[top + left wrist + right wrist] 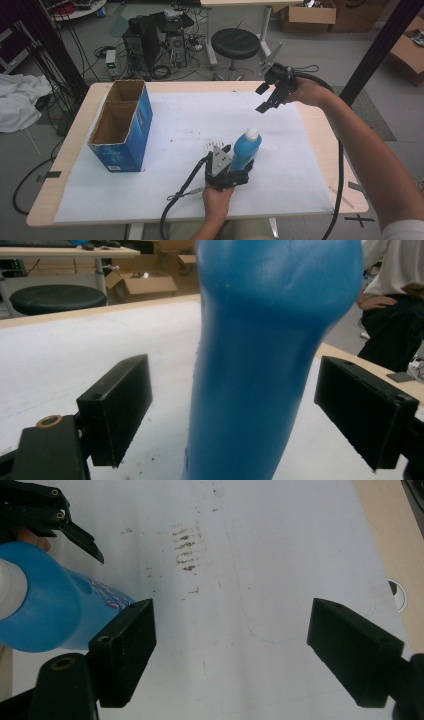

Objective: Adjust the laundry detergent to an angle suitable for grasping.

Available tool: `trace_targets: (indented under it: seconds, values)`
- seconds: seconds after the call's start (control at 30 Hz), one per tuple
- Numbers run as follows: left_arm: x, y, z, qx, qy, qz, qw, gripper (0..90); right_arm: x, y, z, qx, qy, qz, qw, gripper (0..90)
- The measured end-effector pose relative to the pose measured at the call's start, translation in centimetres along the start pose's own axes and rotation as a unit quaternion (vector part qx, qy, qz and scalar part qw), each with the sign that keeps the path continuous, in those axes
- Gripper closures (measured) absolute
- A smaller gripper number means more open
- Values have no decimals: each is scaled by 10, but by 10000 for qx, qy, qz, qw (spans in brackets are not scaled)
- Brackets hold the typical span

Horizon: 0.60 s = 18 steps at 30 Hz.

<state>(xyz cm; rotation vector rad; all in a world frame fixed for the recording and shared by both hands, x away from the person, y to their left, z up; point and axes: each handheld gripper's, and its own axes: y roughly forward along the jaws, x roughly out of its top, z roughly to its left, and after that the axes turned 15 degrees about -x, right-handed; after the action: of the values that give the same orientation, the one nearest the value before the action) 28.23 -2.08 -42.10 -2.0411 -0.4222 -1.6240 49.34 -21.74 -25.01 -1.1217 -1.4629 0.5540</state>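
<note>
One blue bottle [246,149] stands upright near the counter's [320,130] middle, white cap up. The left claw [235,415] straddles it, jaws spread, not touching. The right claw [265,98] hovers wide open, empty.

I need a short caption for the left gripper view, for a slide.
Open left gripper straddling an upright blue bottle on the white table cover, both fingers clear of it.

No words or numbers clear enough to read. Small white print low on the blue box [131,131], too tiny. Blurry coloured marks on the blue bottle [55,610].
</note>
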Motion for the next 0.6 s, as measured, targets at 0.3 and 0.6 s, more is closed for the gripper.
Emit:
trace_targets:
  seconds: [0.3, 0.6]
  values:
    - [-1, 9, 4, -88, -102, -59, 9999, 159, 1, 3, 0, 22, -10, -6, 10000, 198]
    - [-3, 17, 6, -152, -87, -54, 9998, 160, 1, 4, -1, 30, 4, -12, 10000, 198]
